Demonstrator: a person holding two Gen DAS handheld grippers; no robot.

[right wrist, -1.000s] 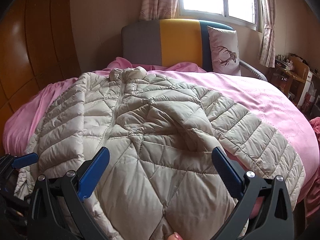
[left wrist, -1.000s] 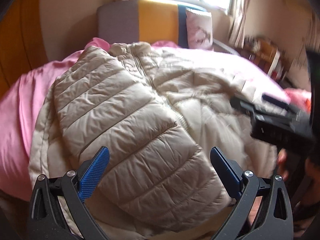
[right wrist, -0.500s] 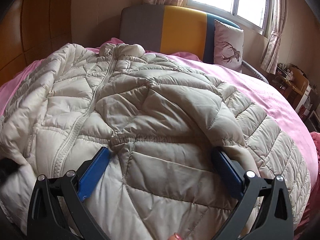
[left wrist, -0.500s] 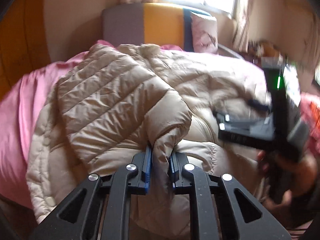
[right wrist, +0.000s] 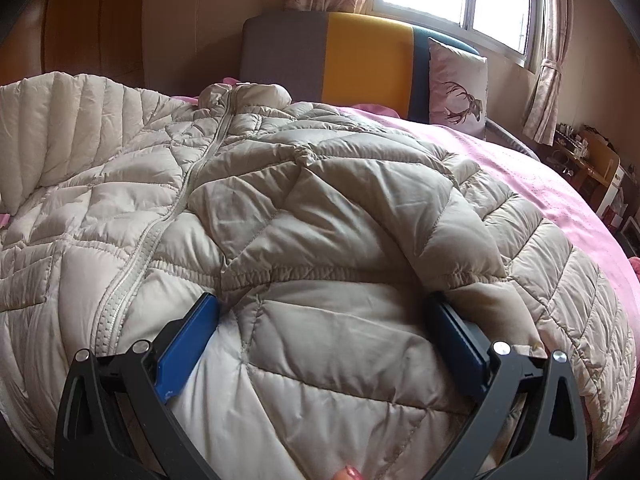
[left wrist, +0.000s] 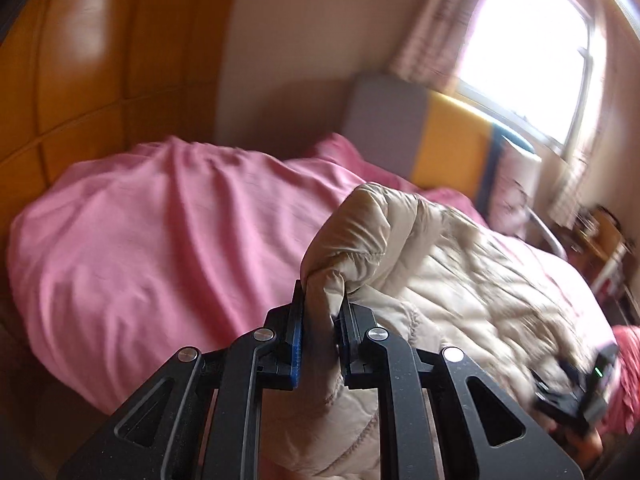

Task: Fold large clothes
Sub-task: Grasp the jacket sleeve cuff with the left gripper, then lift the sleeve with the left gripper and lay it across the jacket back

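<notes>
A beige quilted down jacket [right wrist: 320, 200] lies front up on the bed, zip shut, collar toward the headboard. My left gripper [left wrist: 322, 308] is shut on a fold of the jacket's sleeve [left wrist: 360, 232] and holds it lifted off the pink cover. In the right wrist view that raised sleeve [right wrist: 60, 128] stands up at the far left. My right gripper [right wrist: 322, 300] is open, its blue pads [right wrist: 188, 340] set wide on the jacket's lower front with a bulge of fabric between them. It also shows blurred in the left wrist view, right gripper [left wrist: 576, 392].
A pink bedcover [left wrist: 140, 240] spreads under and around the jacket. Behind are a grey, yellow and blue headboard [right wrist: 360, 56], a deer-print pillow [right wrist: 456, 92] and a window. Wooden wardrobe panels [left wrist: 80, 60] rise on the left; cluttered shelves [right wrist: 592, 168] stand at the right.
The left gripper closed on the sleeve fold, then swung it up and to the left, rolling as it went. The right gripper sank onto the jacket's lower front and now rests there.
</notes>
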